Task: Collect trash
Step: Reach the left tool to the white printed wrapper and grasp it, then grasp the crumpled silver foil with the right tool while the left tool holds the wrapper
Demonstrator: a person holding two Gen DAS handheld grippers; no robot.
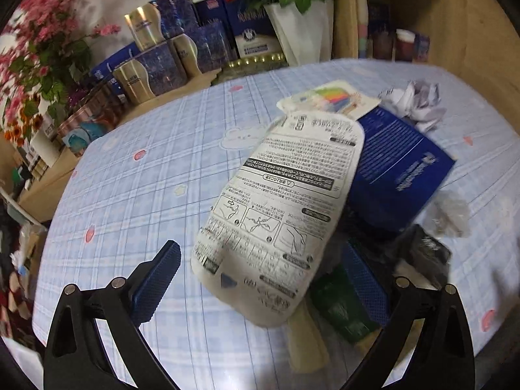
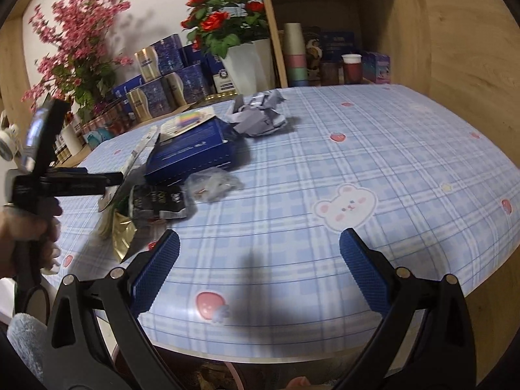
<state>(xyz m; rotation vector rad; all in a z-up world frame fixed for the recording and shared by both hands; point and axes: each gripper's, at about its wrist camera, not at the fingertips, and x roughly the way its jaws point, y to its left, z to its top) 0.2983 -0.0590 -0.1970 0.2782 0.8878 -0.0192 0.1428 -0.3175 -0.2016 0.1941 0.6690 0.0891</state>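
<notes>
While both claws hover over the table, the scene reads as follows.

Left gripper (image 1: 263, 279): seen from its own wrist camera, its blue textured pads stand wide apart. The white printed refill pouch (image 1: 279, 201) lies tilted between them, partly covering the right pad; whether either pad touches the pouch I cannot tell.

Left hand (image 2: 29, 237): in the right wrist view it wraps the black handle at the far left edge, with the tool pointing right into the trash pile.

Right gripper (image 2: 260, 263): jaws spread wide, holding nothing, poised over bare cloth near the table's front edge.

Trash pile: a dark blue flat cardboard box (image 2: 191, 149) sits in the middle of the table's left half. Crumpled grey-white paper (image 2: 260, 113) lies just beyond it, a clear plastic wrapper (image 2: 211, 187) just in front, a black crinkled sachet (image 2: 159, 203) nearer still, and a gold foil wrapper (image 2: 122, 237) near the left edge. A green packet (image 1: 341, 305) lies under the pouch.

Writing: the pouch carries dense small print and line diagrams, upside down to the camera and too small to read. White lettering on the blue box is blurred.

Table (image 2: 357, 162): covered in a pale blue checked cloth with bear and strawberry prints.
</notes>
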